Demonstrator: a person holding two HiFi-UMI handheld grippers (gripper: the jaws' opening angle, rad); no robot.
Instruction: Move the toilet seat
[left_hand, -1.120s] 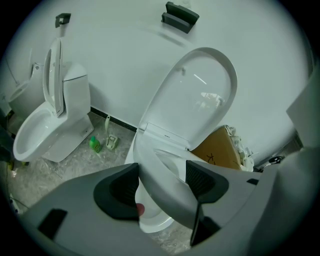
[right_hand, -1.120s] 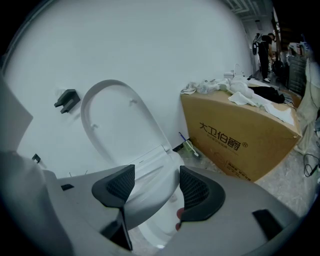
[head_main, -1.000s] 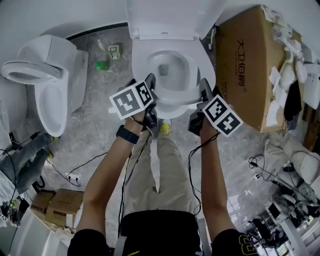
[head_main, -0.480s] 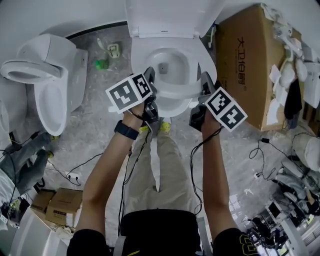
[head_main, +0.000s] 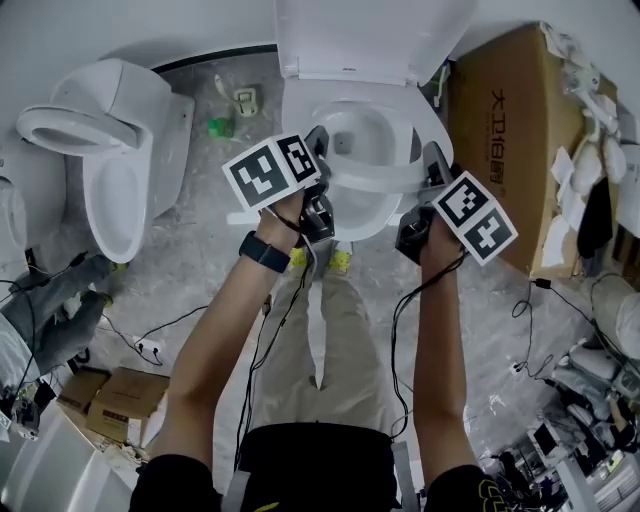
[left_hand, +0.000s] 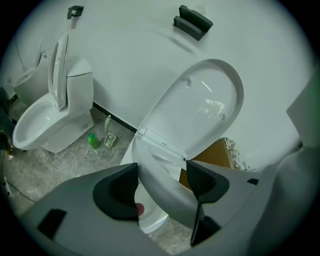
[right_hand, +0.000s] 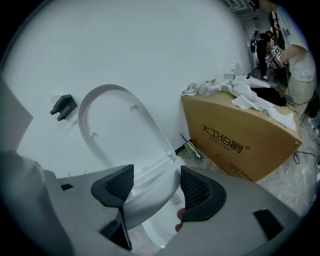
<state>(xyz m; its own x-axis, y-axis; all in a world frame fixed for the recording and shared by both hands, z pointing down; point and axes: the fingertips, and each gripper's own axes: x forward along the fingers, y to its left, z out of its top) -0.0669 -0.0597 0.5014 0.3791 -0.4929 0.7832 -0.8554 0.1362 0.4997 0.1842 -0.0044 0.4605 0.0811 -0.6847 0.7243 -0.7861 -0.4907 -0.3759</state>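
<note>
A white toilet stands in front of me with its lid (head_main: 370, 35) upright against the wall. The toilet seat (head_main: 372, 180) is a white ring over the bowl (head_main: 362, 135), its front raised a little off the rim. My left gripper (head_main: 322, 160) is shut on the ring's left side. My right gripper (head_main: 432, 165) is shut on its right side. In the left gripper view the seat (left_hand: 165, 197) runs between the dark pads of the left gripper (left_hand: 162, 182). In the right gripper view the seat (right_hand: 145, 200) is held the same way by the right gripper (right_hand: 156, 187).
A second toilet (head_main: 110, 150) stands at the left. A large cardboard box (head_main: 510, 130) with cloths piled on top stands just right of the bowl. A green bottle (head_main: 218, 127) lies by the wall. Cables (head_main: 150, 340) and small boxes (head_main: 110, 400) lie on the floor at lower left.
Both grippers have moved slightly up and away with the seat's front edge, which now stands a little higher over the bowl. The head view has shifted to the right.
</note>
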